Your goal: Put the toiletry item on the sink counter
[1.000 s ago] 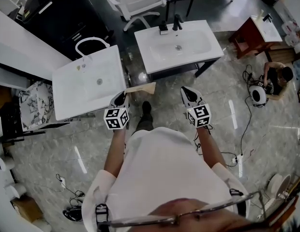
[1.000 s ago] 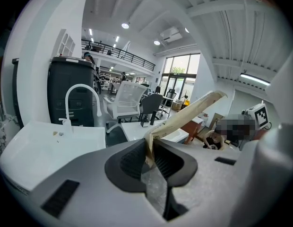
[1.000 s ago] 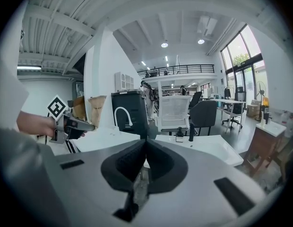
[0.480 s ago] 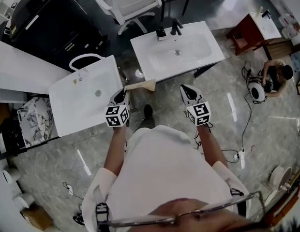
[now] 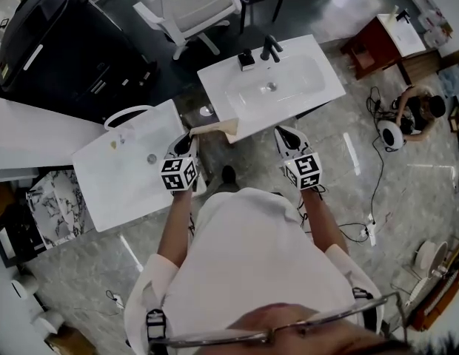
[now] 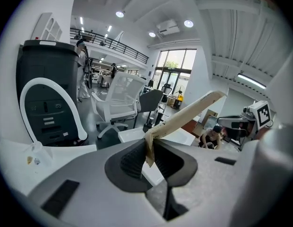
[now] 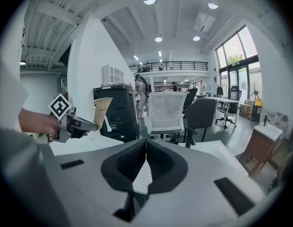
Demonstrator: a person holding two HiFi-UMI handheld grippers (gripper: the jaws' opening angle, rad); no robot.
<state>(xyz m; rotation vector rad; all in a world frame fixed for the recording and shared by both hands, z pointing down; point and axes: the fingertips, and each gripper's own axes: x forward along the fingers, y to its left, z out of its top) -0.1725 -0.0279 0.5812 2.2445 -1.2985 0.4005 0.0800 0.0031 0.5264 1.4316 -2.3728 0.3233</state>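
Note:
A flat tan paper packet (image 5: 215,129), the toiletry item, is pinched by one end in my left gripper (image 5: 191,137) and juts out to the right. In the left gripper view the packet (image 6: 184,117) slants up and right from the shut jaws of that gripper (image 6: 149,150). Its free end reaches the front left edge of the white sink counter (image 5: 318,87), which has a black faucet (image 5: 270,48). My right gripper (image 5: 283,133) hangs just before that counter's front edge. Its pads meet with nothing between them (image 7: 145,160). In the right gripper view the packet (image 7: 101,109) shows at the left.
A second white sink counter (image 5: 126,168) stands at the left under my left arm. A black dispenser (image 5: 246,59) sits beside the faucet. Behind are a white office chair (image 5: 196,6) and a black cabinet (image 5: 59,43). A person crouches at the right (image 5: 422,109) near a small reddish table (image 5: 377,46).
Both grippers have moved forward together towards the faucet sink counter, which now lies closer to them. The packet's free end has reached its front edge. The jaws look unchanged.

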